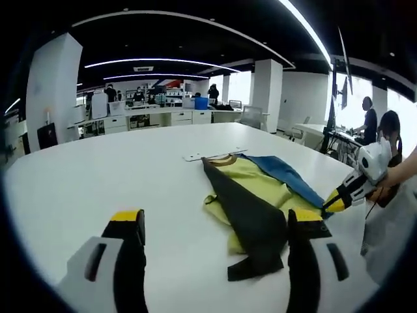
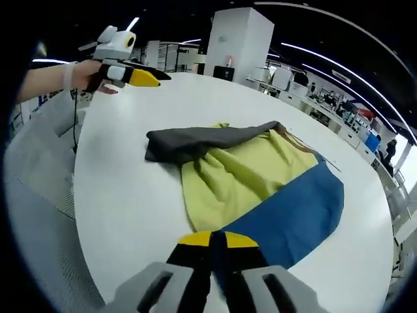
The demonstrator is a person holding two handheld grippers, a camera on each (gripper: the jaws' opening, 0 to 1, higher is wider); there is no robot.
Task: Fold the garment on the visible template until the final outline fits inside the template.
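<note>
One garment (image 2: pixel 260 186), one table (image 1: pixel 98 176), two grippers: left (image 1: pixel 215 228), right (image 2: pixel 218 240).

Big white round desk (image 1: pixel 98 176), plain top. Garment (image 1: pixel 257 195) lies right on it, crumpled: yellow middle, blue panel, dark grey part flopped over. In left gripper view it's ahead of the left tongs (image 1: pixel 215 231), toward the right jaw. Right tongs (image 2: pixel 218 240) at its blue edge. Thin white strip (image 1: pixel 212 154) lies flat just beyond the collar.
</note>
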